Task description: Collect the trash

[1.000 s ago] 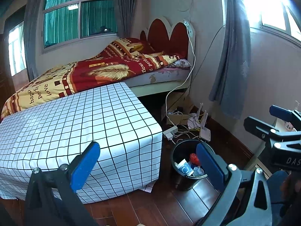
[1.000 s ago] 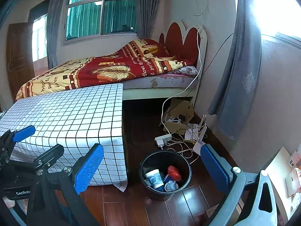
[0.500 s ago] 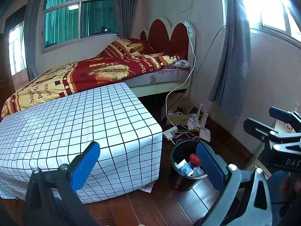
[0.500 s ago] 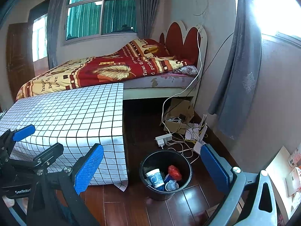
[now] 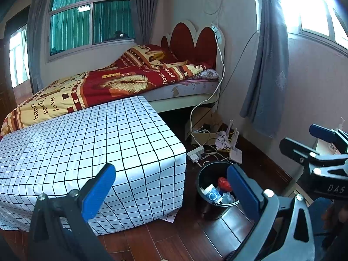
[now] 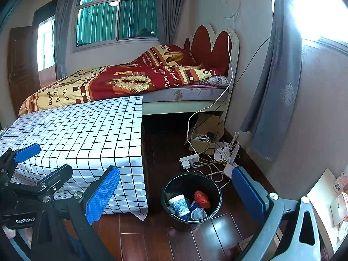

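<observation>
1. Right wrist view: my right gripper (image 6: 174, 192) has its jaws wide apart with nothing between them. In the left wrist view my left gripper (image 5: 171, 187) is spread the same way, also empty. Each shows two blue pads (image 6: 102, 193).

2. Between the right fingers, low on the floor, stands the bin (image 6: 214, 187), one black round pail. It sits just beside the near right corner of the table (image 6: 76, 130), on the wooden floor (image 6: 141, 239).

3. The trash is already in the bin. I count one paper cup (image 6: 179, 205) with a blue pattern, one red crumpled wrapper (image 6: 202, 199), and one clear plastic piece (image 6: 198, 213) lying against the near wall. There is something blue under them, too hidden to count.

4. Handling, as I judge it: the cup is light and crushes easily, so I would pinch its rim gently. The wrapper is soft and would give under the pads; take it across its bulk. The clear piece looks thin and slippery.

5. If the bin itself must move, I would take its rim, one finger inside and one outside. It looks stiff and light, but may tilt when held from one side.

6. I see no loose trash on the tabletop. Behind the bin lie a power strip (image 6: 189, 159) and a tangle of cables (image 6: 208, 169), best avoided.
</observation>
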### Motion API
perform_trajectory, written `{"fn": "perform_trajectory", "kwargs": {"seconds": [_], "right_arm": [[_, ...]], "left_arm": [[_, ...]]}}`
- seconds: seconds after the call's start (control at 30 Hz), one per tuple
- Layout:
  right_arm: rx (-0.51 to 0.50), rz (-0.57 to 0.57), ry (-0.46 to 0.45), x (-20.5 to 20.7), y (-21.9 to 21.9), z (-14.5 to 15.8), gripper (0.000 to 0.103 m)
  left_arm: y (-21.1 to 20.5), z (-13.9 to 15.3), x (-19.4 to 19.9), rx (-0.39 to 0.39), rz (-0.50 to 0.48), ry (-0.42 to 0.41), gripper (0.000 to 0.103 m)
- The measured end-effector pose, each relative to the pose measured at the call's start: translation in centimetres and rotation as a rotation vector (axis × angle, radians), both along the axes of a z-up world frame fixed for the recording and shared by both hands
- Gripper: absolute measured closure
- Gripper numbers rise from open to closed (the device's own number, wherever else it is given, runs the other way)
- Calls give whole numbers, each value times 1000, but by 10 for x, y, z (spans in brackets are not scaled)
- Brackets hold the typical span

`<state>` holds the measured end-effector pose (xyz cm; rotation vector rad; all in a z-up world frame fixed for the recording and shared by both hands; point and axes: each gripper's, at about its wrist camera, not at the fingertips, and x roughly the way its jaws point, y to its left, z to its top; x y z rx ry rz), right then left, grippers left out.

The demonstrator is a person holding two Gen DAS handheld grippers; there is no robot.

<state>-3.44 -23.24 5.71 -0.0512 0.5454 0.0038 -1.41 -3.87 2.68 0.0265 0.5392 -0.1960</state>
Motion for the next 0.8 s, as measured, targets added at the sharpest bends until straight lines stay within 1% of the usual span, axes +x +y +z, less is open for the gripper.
{"fn": "perform_trajectory", "kwargs": {"seconds": [0.33,0.5,0.63,0.8], "right_arm": [[-1,2,0,-1,-1,-1,0],[-1,1,2,-2,0,-2,0],[-2,0,1,-3,1,-3,0],[3,-6,3,-4,1,-5,0]], "left_arm": [[0,0,0,0,-2,-2,0],[-2,0,-1,15,0,-12,0],[-4,1,-2,32,-15,-44,0],[0,1,1,5,-15,-26,0]]}}
